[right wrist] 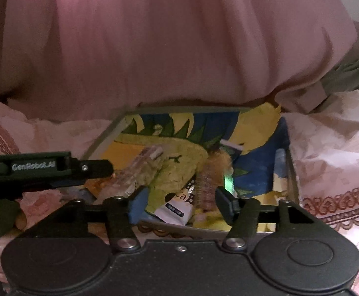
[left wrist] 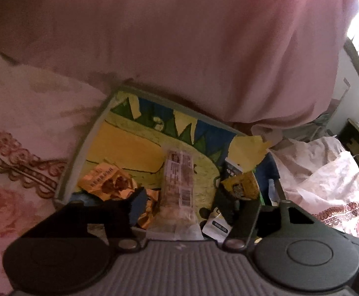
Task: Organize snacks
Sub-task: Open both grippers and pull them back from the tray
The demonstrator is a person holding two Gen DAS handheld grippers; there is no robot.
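Both grippers, left gripper [left wrist: 183,202] and right gripper [right wrist: 180,203], are hanging released over the tray [left wrist: 80,153]; several snack packets [left wrist: 178,185] are lying inside (jumbled, sorting seemingly unfinished).

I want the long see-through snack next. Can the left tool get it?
Probably yes. The long see-through snack lies flat in the tray, right between the open left tool's fingers, with nothing on top of it. The orange packet sits beside it, out of the way.

Left tongs [left wrist: 182,203] and right tongs [right wrist: 180,203] agape, angled downward.
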